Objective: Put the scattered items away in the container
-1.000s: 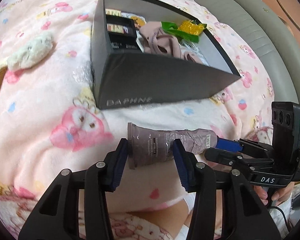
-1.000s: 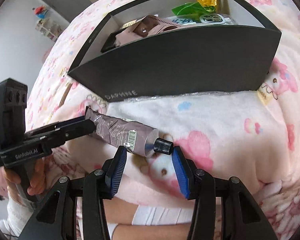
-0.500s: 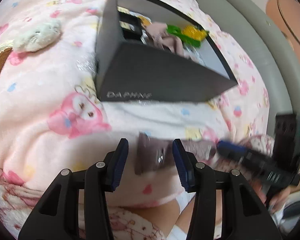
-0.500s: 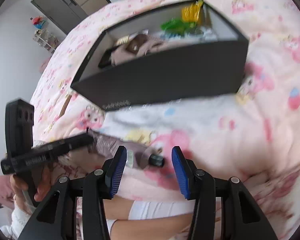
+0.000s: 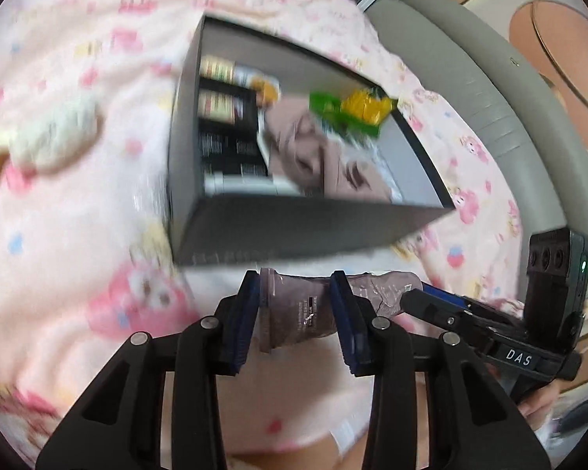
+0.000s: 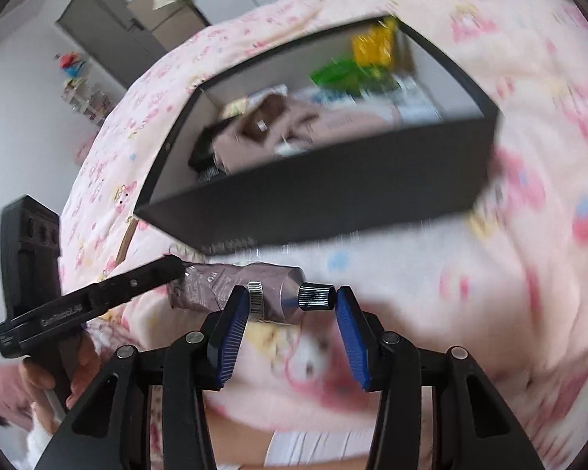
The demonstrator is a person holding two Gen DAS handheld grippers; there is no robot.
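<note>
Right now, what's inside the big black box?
The black cardboard box holds a crumpled mauve cloth, a green and yellow plastic toy and dark printed packets. Anything beneath the cloth is hidden.

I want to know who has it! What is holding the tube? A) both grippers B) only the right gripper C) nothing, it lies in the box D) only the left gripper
A: the left gripper and right gripper bracket the tube above the blanket.
</note>
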